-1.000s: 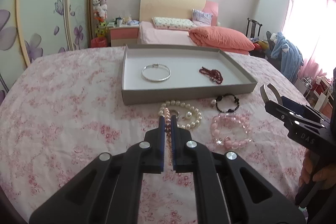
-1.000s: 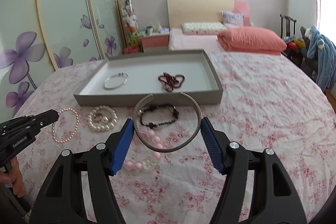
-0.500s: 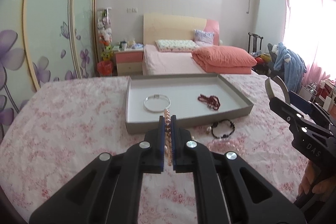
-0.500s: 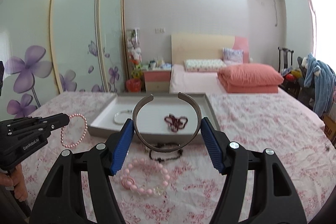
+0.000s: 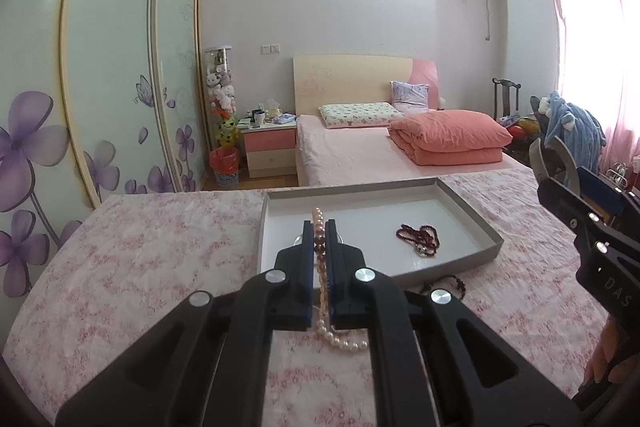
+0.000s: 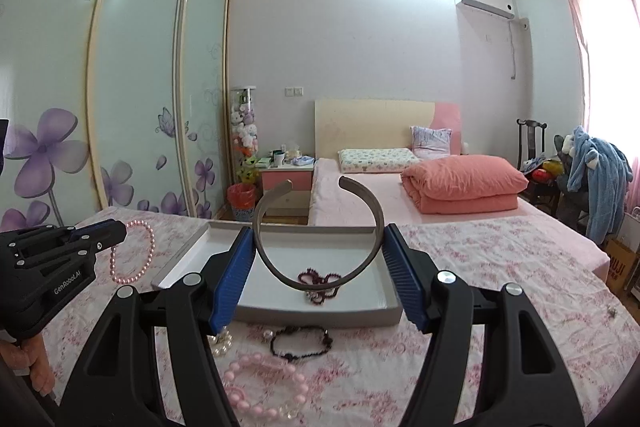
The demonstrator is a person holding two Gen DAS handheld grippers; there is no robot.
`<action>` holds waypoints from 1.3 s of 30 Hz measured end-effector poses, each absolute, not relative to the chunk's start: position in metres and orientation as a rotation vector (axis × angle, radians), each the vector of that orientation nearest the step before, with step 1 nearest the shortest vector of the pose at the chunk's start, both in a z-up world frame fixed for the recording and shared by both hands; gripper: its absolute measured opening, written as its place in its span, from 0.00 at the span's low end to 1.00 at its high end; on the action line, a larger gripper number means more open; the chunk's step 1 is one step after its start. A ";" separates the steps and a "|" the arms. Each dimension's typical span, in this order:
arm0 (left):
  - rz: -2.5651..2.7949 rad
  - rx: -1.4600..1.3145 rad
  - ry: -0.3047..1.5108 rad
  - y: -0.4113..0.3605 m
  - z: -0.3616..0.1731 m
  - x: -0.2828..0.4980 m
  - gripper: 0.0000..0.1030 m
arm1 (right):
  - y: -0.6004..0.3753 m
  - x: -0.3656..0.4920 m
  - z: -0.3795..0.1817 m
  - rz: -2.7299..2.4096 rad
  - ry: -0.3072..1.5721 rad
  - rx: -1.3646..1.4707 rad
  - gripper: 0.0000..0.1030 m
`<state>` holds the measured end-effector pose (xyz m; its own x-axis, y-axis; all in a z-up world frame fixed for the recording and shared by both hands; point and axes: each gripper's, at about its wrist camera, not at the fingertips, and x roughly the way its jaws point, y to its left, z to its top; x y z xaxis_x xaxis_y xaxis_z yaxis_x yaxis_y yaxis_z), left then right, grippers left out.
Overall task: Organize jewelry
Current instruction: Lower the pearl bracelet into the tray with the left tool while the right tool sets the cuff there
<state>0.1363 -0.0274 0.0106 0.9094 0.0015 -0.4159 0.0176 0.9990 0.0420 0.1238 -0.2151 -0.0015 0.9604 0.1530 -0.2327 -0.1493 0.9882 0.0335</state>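
A bedroom fills both views: a sliding wardrobe (image 6: 120, 99) with frosted panels and purple flower decals runs along the left wall, a bed (image 6: 360, 195) with a pale headboard, a patterned pillow and a folded coral duvet (image 6: 464, 183) stands at the back, and a pink-curtained window (image 5: 600, 39) glows on the right beside an air conditioner (image 6: 488, 5) mounted high on the wall. In the foreground a surface covered in a pink floral cloth (image 5: 140, 247) carries a shallow grey tray (image 6: 320, 317) with a white floor. In the tray lies a dark red bead strand (image 5: 419, 238), bunched in loops; a silver item behind the left gripper's fingers is mostly hidden. On the cloth in front of the tray lie a chunky pink bead bracelet (image 6: 264, 391), a black bead bracelet (image 6: 301, 343) and white pearls (image 6: 222, 343) partly hidden by a finger. The right gripper (image 6: 319, 267) has its jaws spread wide, braced against the outer sides of an open grey metal bangle (image 6: 318, 277), held upright above the tray's near side with its gap facing up. The left gripper (image 5: 319, 235) has its jaws pinched on a pink pearl bracelet (image 5: 319, 221), which hangs in the air as a loop near the tray's left end in the right wrist view.
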 end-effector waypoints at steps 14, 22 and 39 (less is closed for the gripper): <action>0.014 0.060 0.446 -0.033 0.008 0.187 0.06 | -0.208 0.162 0.002 0.148 0.217 0.011 0.64; 0.007 0.055 0.487 -0.033 -0.007 0.225 0.06 | -0.202 0.195 -0.004 0.144 0.246 0.008 0.64; -0.030 0.028 0.629 -0.032 -0.058 0.296 0.06 | -0.192 0.282 -0.063 0.192 0.571 0.026 0.64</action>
